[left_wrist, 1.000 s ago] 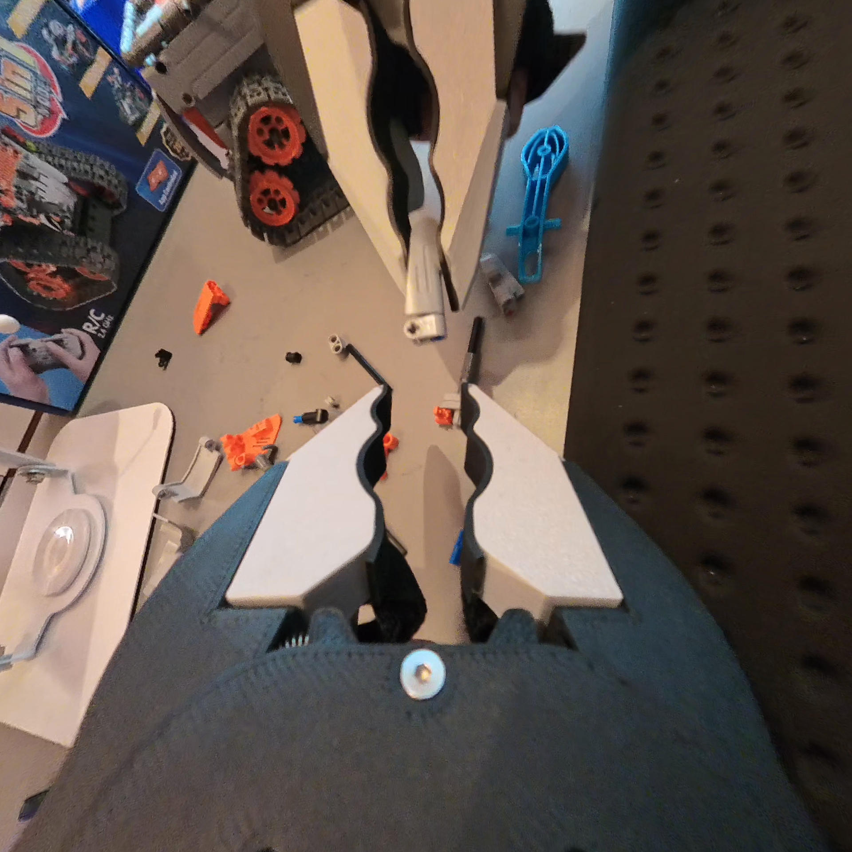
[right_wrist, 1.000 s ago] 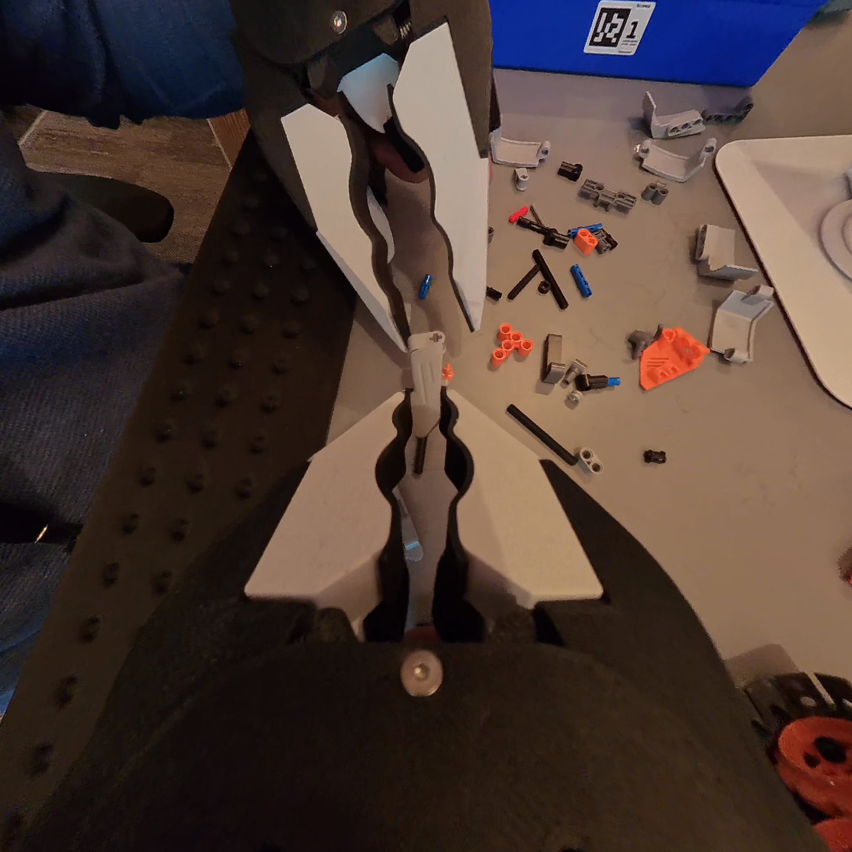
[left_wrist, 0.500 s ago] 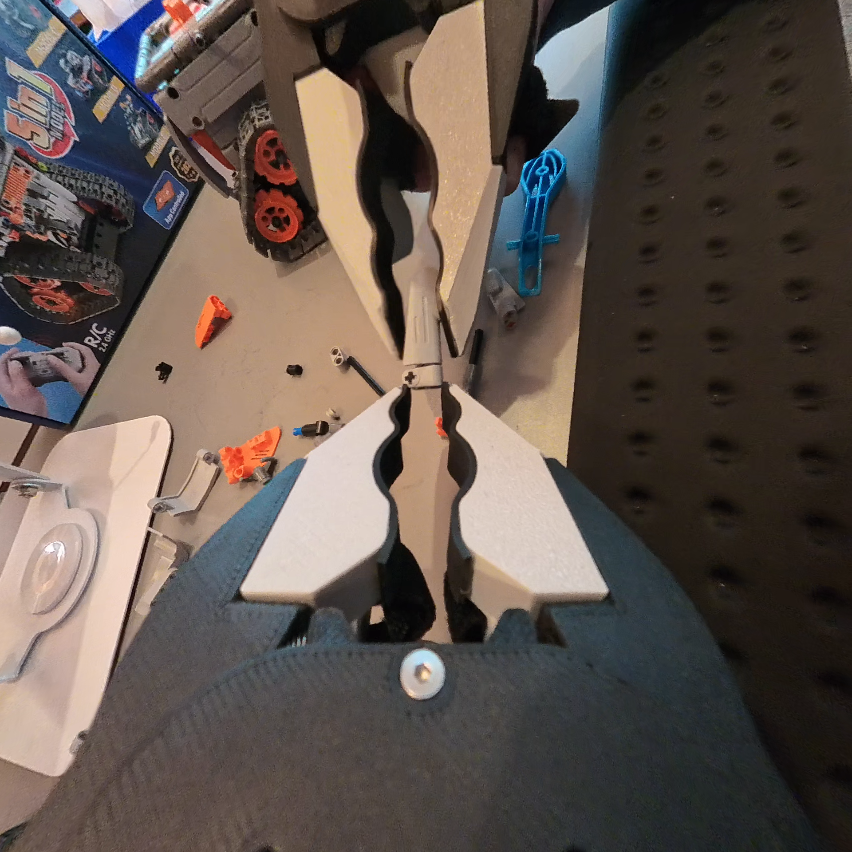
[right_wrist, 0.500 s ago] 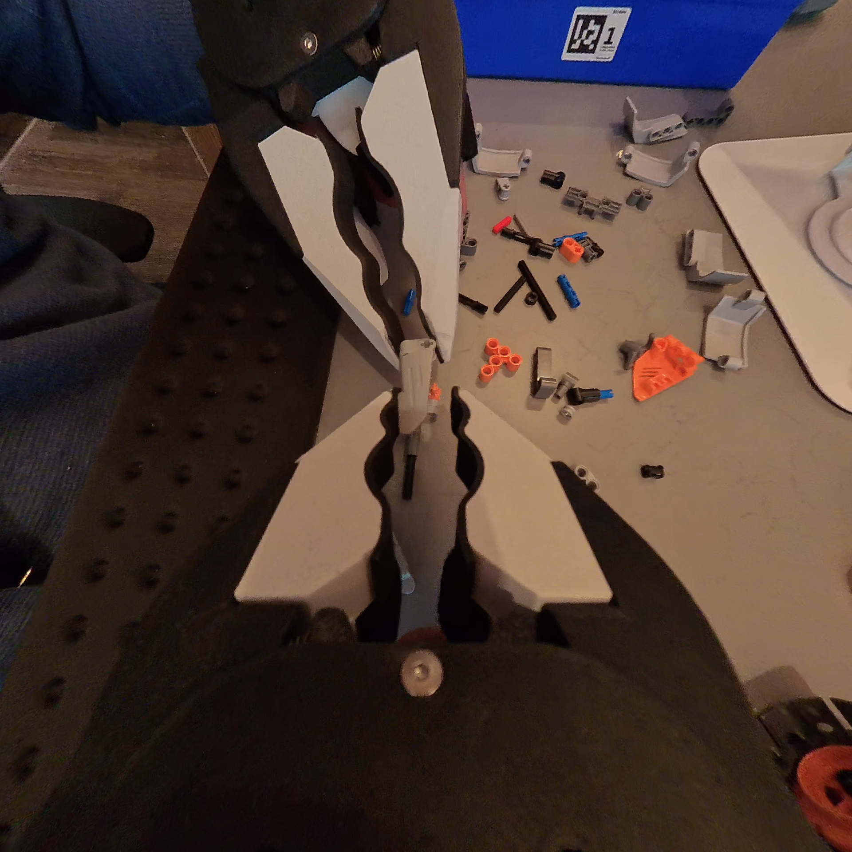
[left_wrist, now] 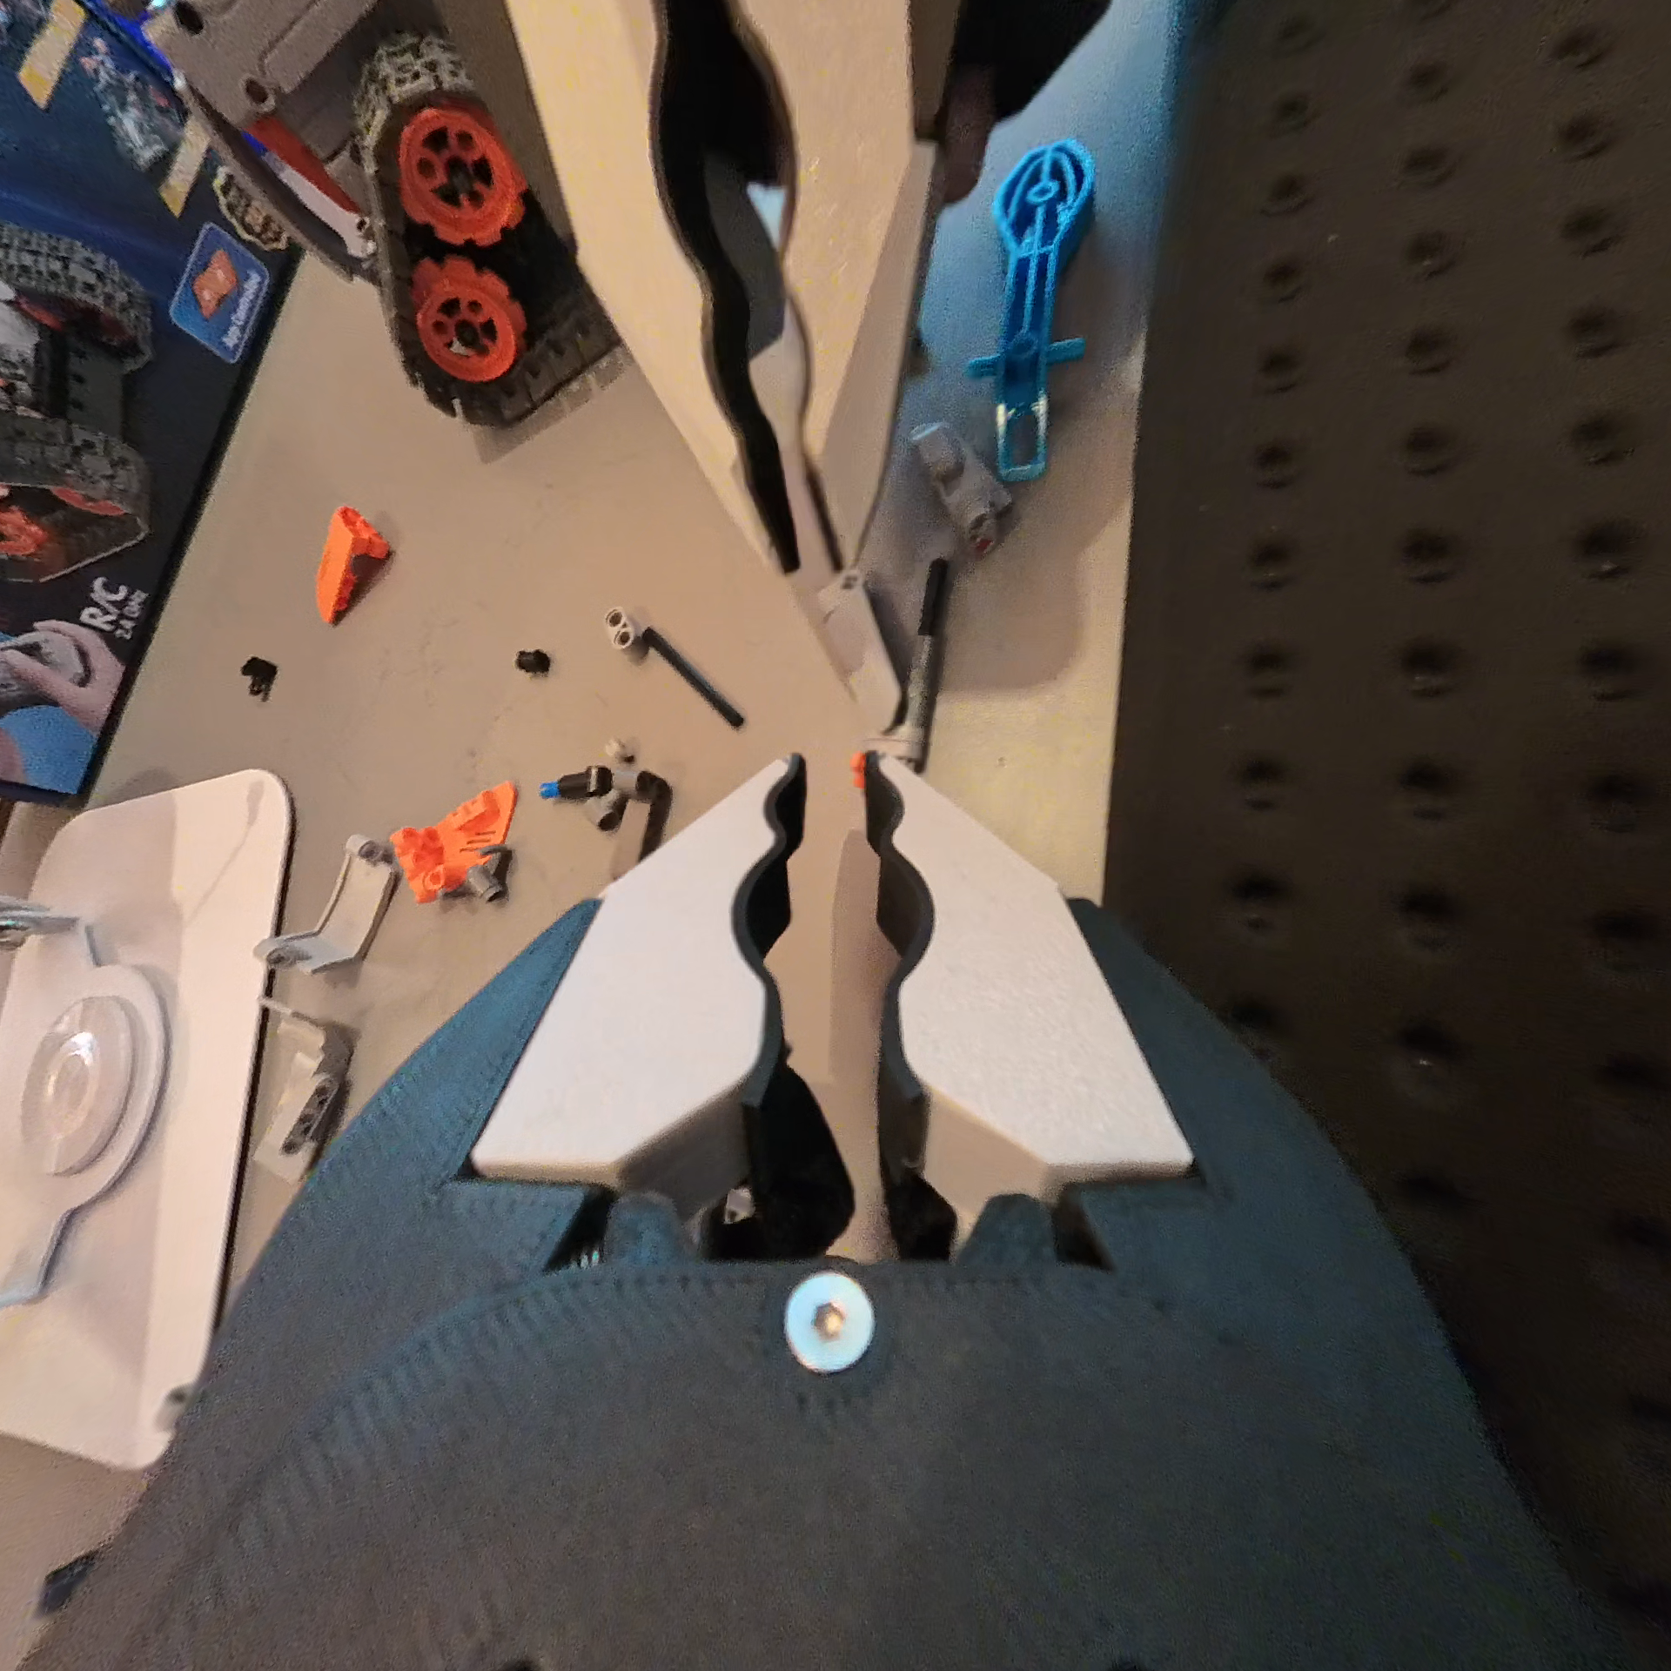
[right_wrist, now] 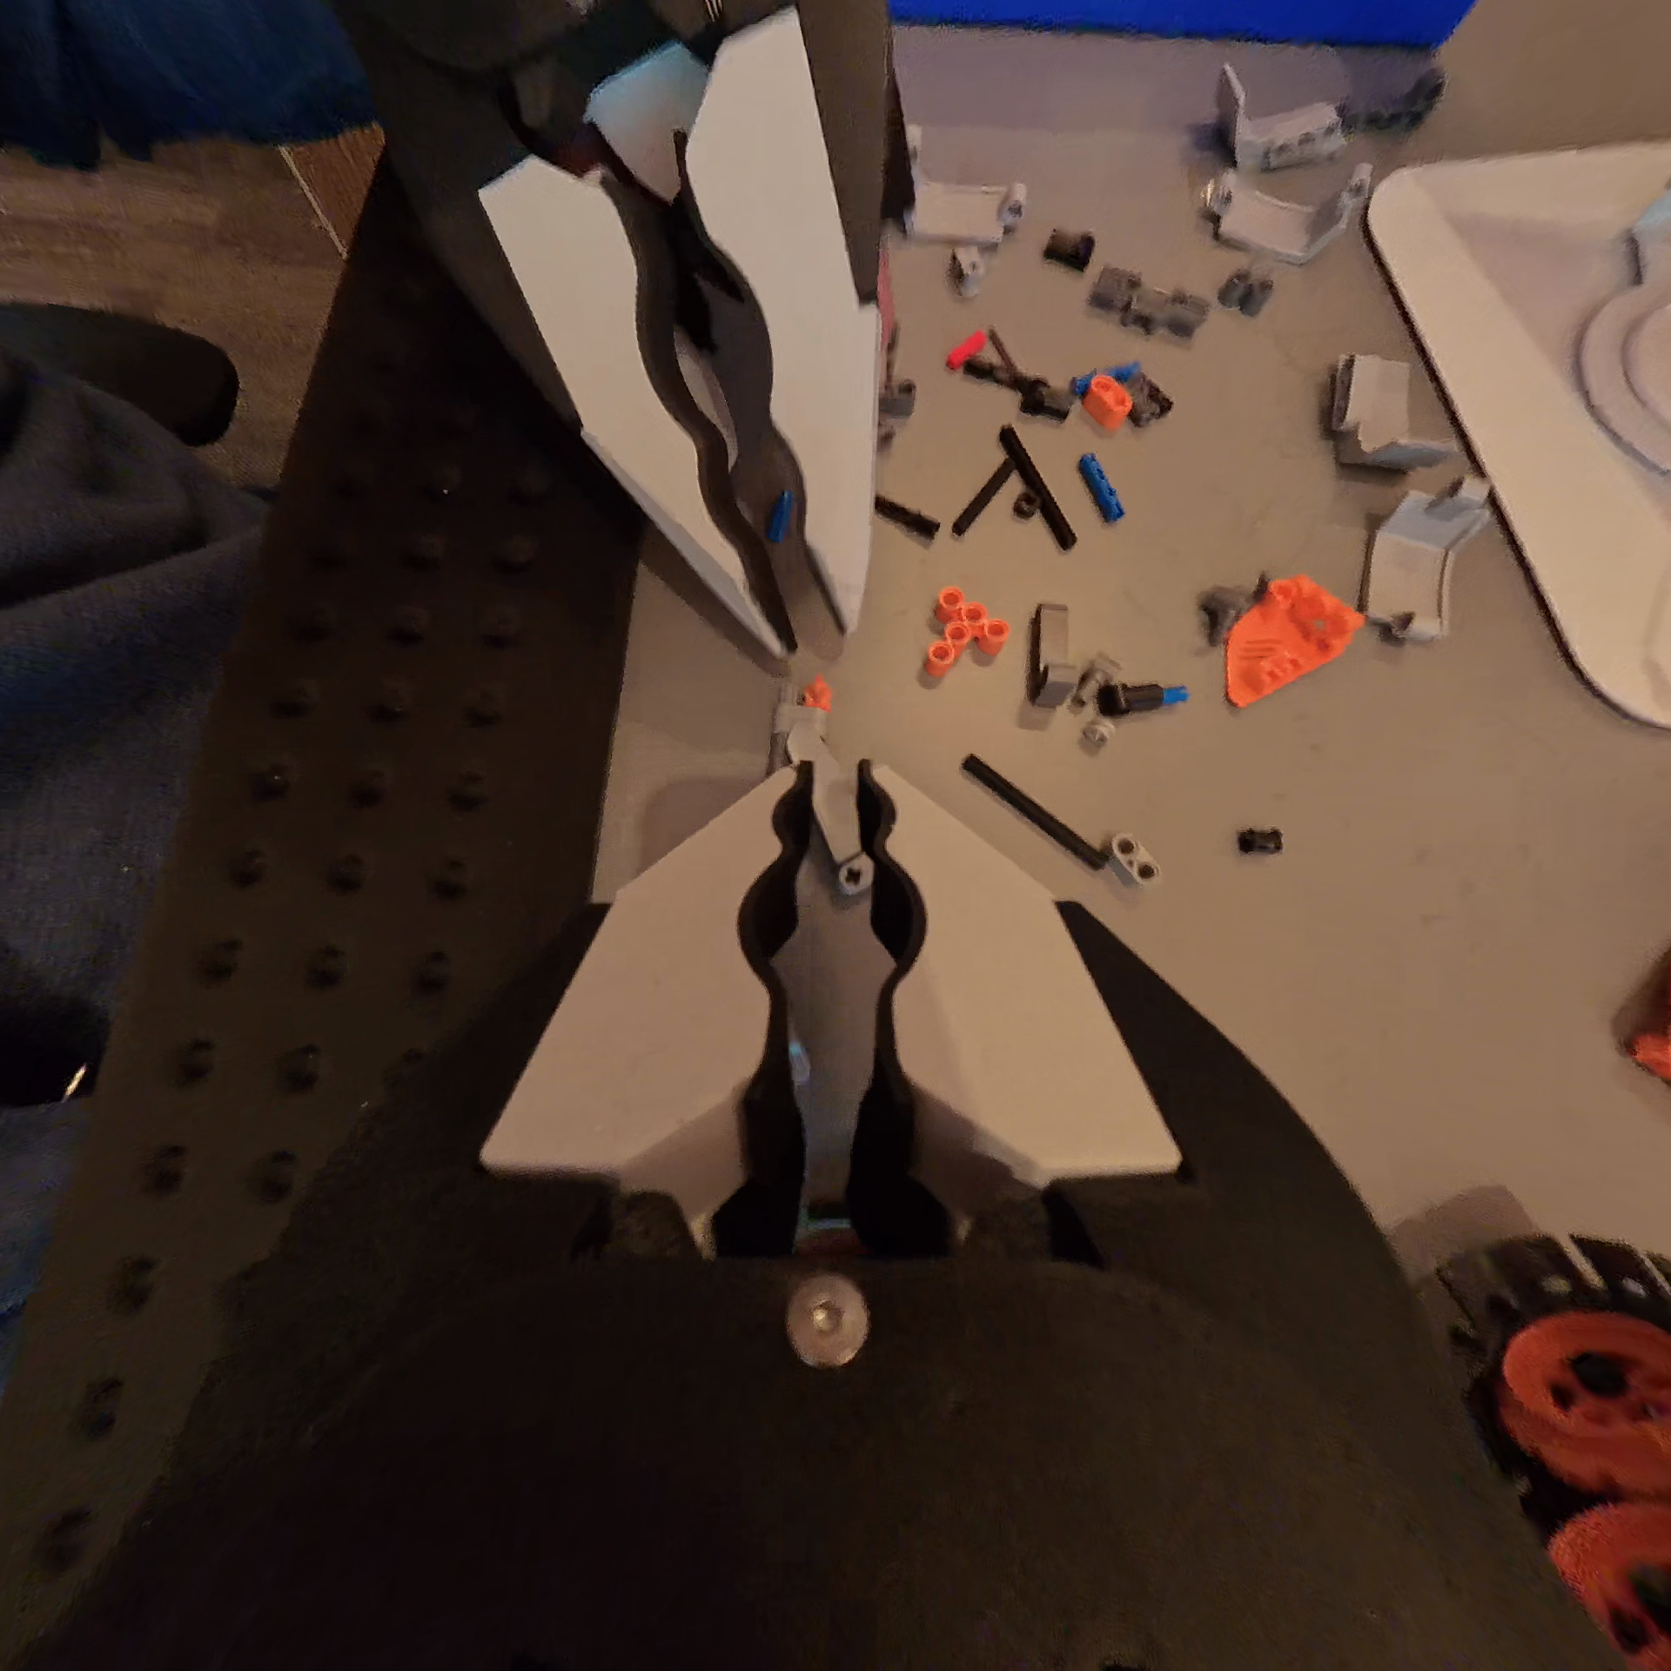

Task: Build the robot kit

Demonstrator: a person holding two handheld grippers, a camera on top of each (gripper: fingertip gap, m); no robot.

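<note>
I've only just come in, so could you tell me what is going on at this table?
A person works two handheld grippers tip to tip over a grey table strewn with small building-toy parts. The right gripper has a light grey piece between its fingers; whether it is clamped or lying loose is unclear. The left gripper is slightly open and empty, its tips just short of that piece. A tracked toy vehicle and a white tray sit alongside.

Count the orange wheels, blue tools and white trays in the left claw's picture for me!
orange wheels: 2
blue tool: 1
white tray: 1
Total: 4
</note>
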